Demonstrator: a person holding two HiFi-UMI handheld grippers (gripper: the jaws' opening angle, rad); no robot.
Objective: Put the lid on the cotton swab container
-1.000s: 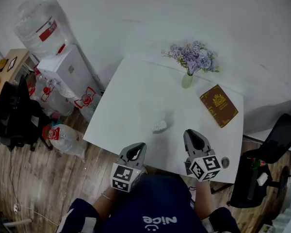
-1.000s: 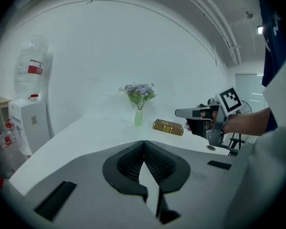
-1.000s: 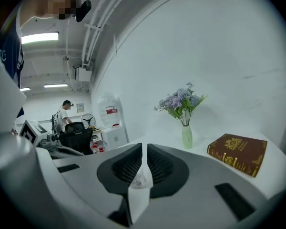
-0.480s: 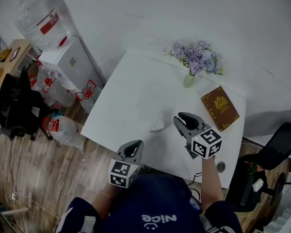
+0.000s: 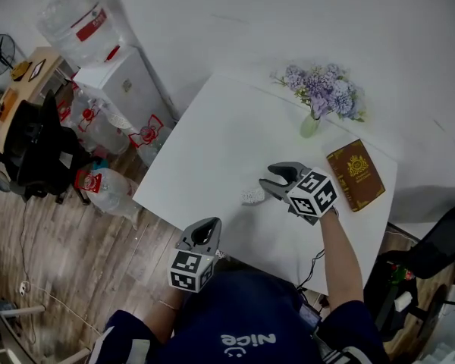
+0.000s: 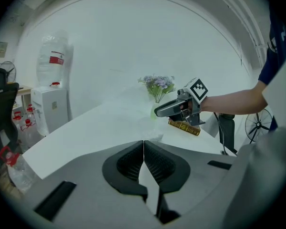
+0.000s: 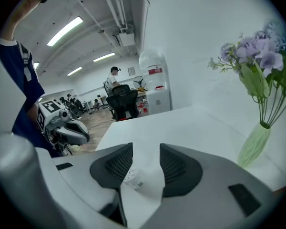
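Observation:
A small white cotton swab container (image 5: 252,196) lies on the white table (image 5: 220,142) near its front half; I cannot make out a separate lid. My right gripper (image 5: 267,177) hovers just right of the container, its jaws opening wide. In the right gripper view the container (image 7: 133,178) shows low in the gap between the pads (image 7: 117,166), which do not touch it. My left gripper (image 5: 202,236) stays at the table's near edge, shut and empty. From the left gripper (image 6: 143,149) view the container (image 6: 155,137) sits just ahead, below the right gripper (image 6: 158,112).
A green vase of purple flowers (image 5: 312,120) and a brown book (image 5: 356,174) stand at the table's far right. A water dispenser (image 5: 125,82) and water bottles (image 5: 106,192) sit left of the table. Black chairs stand at left (image 5: 30,150) and right (image 5: 432,252).
My right gripper has moved forward and left over the table to the container, and its jaws have gone from nearly shut to wide. The left gripper has hardly moved.

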